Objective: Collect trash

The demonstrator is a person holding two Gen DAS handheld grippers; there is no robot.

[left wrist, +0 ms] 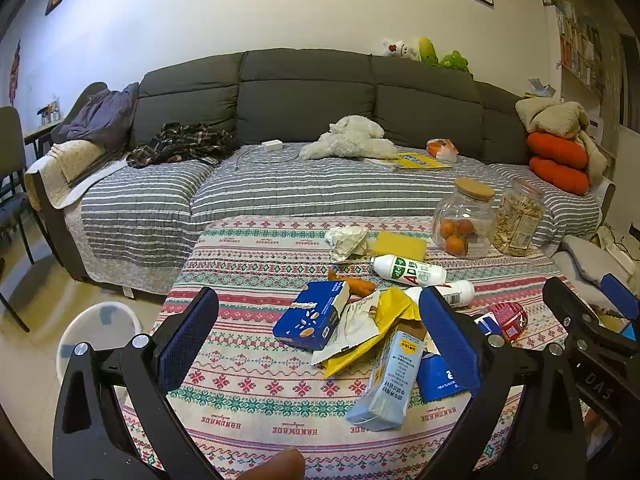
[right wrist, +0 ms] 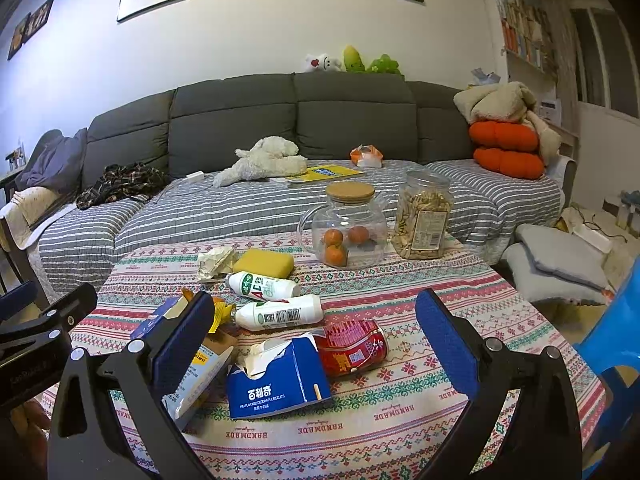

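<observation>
Both the left gripper [left wrist: 320,320] and right gripper [right wrist: 316,320] hang wide open over the patterned table [right wrist: 460,292] — neither holds anything. The trash lies near the middle: blue biscuit box [right wrist: 280,384], red can [right wrist: 352,346], two white bottles [right wrist: 280,312], crumpled paper [right wrist: 214,262] farther back.

- Left wrist view looks low across the patterned tablecloth [left wrist: 256,384] toward the grey fabric sofa [left wrist: 308,88].
- Right wrist view faces alike, further right; both share the round glass jar [right wrist: 344,224].
</observation>
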